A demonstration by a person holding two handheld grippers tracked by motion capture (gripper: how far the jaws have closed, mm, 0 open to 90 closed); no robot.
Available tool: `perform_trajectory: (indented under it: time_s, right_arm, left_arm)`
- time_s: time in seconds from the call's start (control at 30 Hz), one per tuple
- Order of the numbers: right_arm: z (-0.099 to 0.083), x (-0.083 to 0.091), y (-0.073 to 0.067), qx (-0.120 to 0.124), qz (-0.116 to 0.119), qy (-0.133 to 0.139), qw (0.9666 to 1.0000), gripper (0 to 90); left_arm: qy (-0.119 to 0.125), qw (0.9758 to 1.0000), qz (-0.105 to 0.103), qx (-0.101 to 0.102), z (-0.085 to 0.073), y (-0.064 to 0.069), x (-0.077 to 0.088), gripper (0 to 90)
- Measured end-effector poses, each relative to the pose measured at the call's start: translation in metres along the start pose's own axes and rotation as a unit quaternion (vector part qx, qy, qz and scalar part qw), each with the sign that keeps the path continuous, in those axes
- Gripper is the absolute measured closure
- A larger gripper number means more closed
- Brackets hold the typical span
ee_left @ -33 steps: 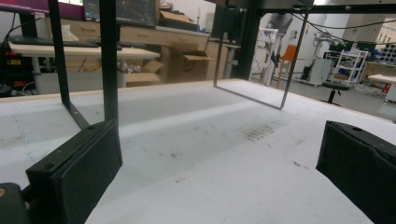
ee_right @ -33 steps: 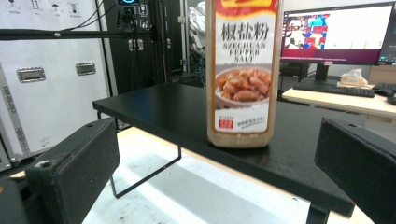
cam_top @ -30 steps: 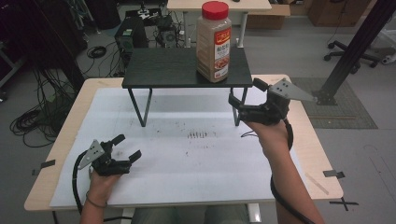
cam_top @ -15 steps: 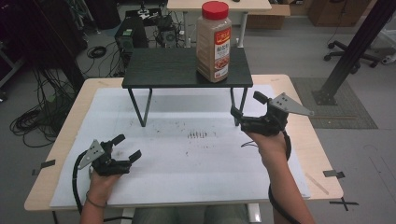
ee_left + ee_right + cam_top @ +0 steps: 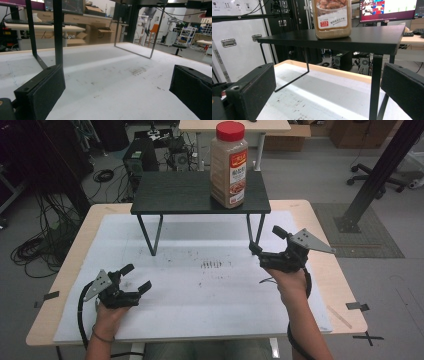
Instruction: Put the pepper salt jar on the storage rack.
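A tall seasoning jar (image 5: pixel 229 164) with a red lid and brown contents stands upright on a black raised shelf (image 5: pixel 175 200) at the back of the table; the right gripper view has the jar (image 5: pixel 332 18) on the shelf top (image 5: pixel 362 37). My right gripper (image 5: pixel 266 241) is open, held above the white mat just in front of the shelf's right leg (image 5: pixel 248 227), nothing between its jaws. Low over the mat at front left, my left gripper (image 5: pixel 136 277) is open and empty too. Its black pads (image 5: pixel 42 87) frame the bare mat.
The white mat (image 5: pixel 200 290) covers most of the wooden table (image 5: pixel 325 265) and bears dark smudge marks (image 5: pixel 215 265) at its middle. The shelf's thin metal legs (image 5: pixel 150 235) stand on the mat. Cables, a floor mat and office chairs lie beyond the table.
My right gripper has drawn back from the shelf's right side, coming lower and nearer the front over the mat. The left gripper has stayed where it was.
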State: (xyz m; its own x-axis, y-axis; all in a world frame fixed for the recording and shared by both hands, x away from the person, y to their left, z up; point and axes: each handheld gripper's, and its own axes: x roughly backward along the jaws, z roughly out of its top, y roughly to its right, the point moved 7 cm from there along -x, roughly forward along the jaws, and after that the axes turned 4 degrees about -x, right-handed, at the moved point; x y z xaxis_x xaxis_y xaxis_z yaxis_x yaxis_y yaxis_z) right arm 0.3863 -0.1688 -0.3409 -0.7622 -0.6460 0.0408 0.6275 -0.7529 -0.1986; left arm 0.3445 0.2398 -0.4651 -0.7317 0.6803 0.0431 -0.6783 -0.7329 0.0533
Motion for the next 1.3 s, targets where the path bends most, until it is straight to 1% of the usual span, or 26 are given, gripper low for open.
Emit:
perform_trajectory:
  time_s: [0.2, 0.43, 0.57, 1.13, 1.3]
  right_arm:
    - [-0.011, -0.004, 0.004, 0.001, 0.0, -0.009, 1.0, 0.0]
    - [-0.016, -0.008, 0.006, -0.001, 0.001, -0.01, 0.9999, 0.0]
    - [-0.019, -0.008, 0.006, -0.004, 0.003, -0.008, 1.0, 0.0]
    - [-0.041, -0.01, 0.007, -0.01, 0.002, -0.019, 0.9998, 0.0]
    - [-0.044, -0.009, 0.008, -0.011, 0.001, -0.019, 0.9997, 0.0]
  left_arm:
    - [0.0, 1.0, -0.001, 0.001, 0.0, 0.0, 0.0, 0.2]
    - [0.002, 1.0, -0.003, 0.003, 0.0, 0.0, 0.0, 0.2]
    - [0.001, 1.0, -0.003, 0.002, 0.0, 0.0, 0.0, 0.2]
    - [0.0, 1.0, -0.004, 0.001, 0.0, 0.001, 0.0, 0.2]
    - [0.001, 1.0, -0.004, 0.001, 0.0, 0.001, 0.0, 0.2]
